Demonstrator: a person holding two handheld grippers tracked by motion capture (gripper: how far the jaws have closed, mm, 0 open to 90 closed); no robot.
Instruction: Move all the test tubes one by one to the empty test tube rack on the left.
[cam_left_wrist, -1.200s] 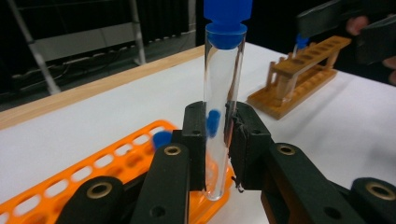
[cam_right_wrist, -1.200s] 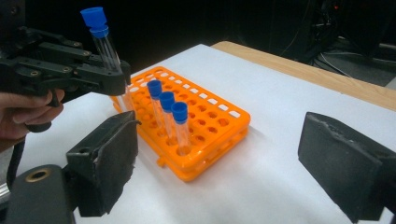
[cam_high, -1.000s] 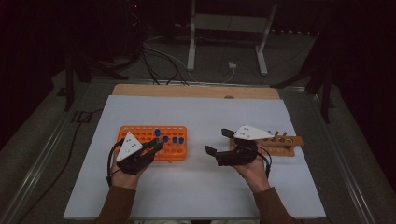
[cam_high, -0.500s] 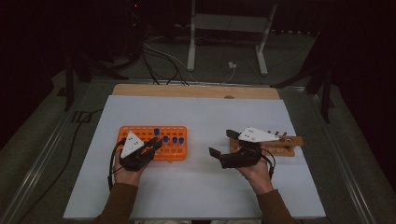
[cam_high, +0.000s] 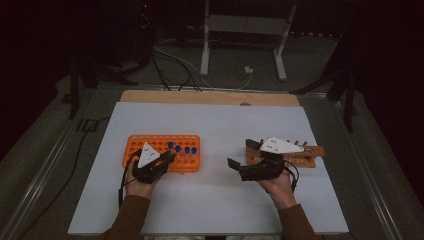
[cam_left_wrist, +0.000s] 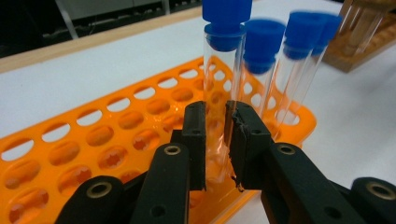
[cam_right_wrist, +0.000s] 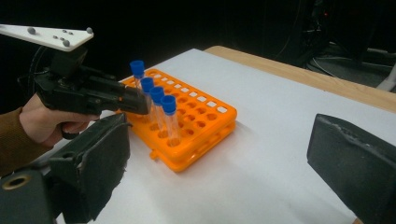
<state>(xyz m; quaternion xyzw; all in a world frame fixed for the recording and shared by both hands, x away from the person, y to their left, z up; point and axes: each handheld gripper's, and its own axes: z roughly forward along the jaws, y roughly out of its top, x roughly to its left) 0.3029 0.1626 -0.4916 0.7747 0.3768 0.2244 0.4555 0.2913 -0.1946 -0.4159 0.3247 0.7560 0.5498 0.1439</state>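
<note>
In the high view, the left hand-held gripper (cam_high: 167, 157) reaches over the near edge of the orange rack (cam_high: 162, 152), its tip at the row of blue-capped tubes (cam_high: 181, 150) standing there; the right hand-held gripper (cam_high: 242, 154) lies well apart to the side, jaws spread wide with nothing between them, just in front of a wooden rack (cam_high: 307, 155) on the white table (cam_high: 210, 120). In the left gripper view, the left hand-held gripper (cam_left_wrist: 215, 140) is clamped on a clear tube (cam_left_wrist: 219, 93) with a blue cap, upright in the orange rack (cam_left_wrist: 93, 140); three more capped tubes stand just behind it. In the right gripper view, the right hand-held gripper (cam_right_wrist: 217, 158) is released, and ahead of it the left hand-held gripper (cam_right_wrist: 140, 103) grips the end tube (cam_right_wrist: 137, 77) of the row.
</note>
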